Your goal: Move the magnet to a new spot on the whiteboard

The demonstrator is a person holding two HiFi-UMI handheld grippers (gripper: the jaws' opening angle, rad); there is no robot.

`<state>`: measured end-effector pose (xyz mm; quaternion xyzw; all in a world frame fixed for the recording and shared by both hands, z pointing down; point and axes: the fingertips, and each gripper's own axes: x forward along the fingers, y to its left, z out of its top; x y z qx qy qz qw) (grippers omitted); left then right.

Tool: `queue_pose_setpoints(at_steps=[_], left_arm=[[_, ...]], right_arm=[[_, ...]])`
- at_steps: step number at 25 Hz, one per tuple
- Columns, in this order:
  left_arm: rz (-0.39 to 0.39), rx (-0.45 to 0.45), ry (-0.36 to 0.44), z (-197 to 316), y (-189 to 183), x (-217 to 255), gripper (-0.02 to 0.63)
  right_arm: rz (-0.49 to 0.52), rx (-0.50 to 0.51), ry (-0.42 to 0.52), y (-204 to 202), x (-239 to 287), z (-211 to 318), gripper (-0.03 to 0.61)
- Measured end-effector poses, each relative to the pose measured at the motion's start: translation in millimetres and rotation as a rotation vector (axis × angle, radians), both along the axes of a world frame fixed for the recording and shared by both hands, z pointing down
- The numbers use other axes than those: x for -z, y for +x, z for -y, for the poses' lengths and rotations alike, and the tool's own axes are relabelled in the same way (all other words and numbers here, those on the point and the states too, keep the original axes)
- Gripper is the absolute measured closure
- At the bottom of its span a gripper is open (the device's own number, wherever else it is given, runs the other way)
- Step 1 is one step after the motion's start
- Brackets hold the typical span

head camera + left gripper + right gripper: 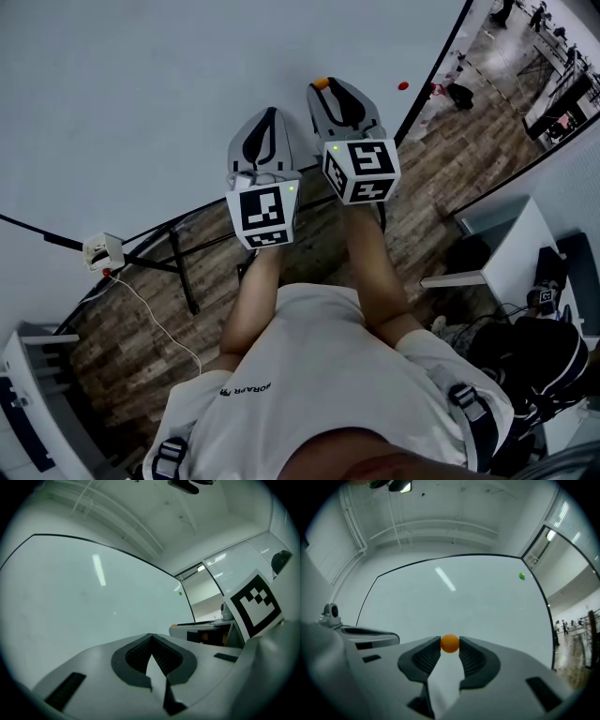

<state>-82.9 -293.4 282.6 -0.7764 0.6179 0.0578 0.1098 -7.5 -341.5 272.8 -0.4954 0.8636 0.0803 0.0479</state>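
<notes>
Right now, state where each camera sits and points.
Head view: person's head, looking down at the white whiteboard; forearms show.
Left gripper view: on left claw, facing the board; shut, empty jaws show.
Right gripper view: on right claw, facing the board; jaws grip a small round orange magnet.
Head and right views share that magnet.

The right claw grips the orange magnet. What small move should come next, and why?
Probably press the orange magnet onto a bare part of the whiteboard, away from the other magnet: the right claw grips it at its tips, facing the board.
</notes>
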Motion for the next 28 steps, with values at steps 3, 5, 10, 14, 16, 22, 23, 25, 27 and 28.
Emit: queue_pose_setpoints(at_steps=[3, 5, 10, 14, 16, 22, 23, 25, 27, 28], left_arm=[[0.0, 0.0, -0.001, 3, 1, -1, 0.611], [0.001, -0.001, -0.002, 3, 3, -2, 0.611], [-0.001, 0.001, -0.005, 7, 2, -2, 0.611], [0.001, 0.002, -0.007, 11, -1, -4, 0.611], [0.002, 0.003, -0.008, 13, -2, -5, 0.611], [0.0, 0.004, -0.009, 16, -2, -5, 0.611], [0.0, 0.004, -0.009, 17, -2, -5, 0.611], [0.006, 0.007, -0.006, 17, 0, -6, 0.611], [0.023, 0.013, -0.002, 16, 2, -5, 0.611], [0.028, 0.013, -0.001, 16, 2, -5, 0.611]], right_arm=[[0.0, 0.003, 0.005, -1, 2, 4, 0.449], [-0.002, 0.003, 0.005, -1, 3, 6, 0.449], [-0.005, -0.001, 0.001, -1, 5, 16, 0.449], [-0.005, -0.004, -0.005, -2, 3, 22, 0.449], [-0.007, -0.006, -0.009, -3, 2, 26, 0.449], [-0.01, -0.012, -0.024, -3, 1, 36, 0.449], [-0.012, -0.013, -0.024, -3, 1, 37, 0.449], [-0.014, -0.015, -0.022, -1, 2, 38, 0.449], [-0.016, -0.015, -0.022, -1, 3, 40, 0.449], [-0.018, -0.016, -0.022, -2, 4, 41, 0.449]])
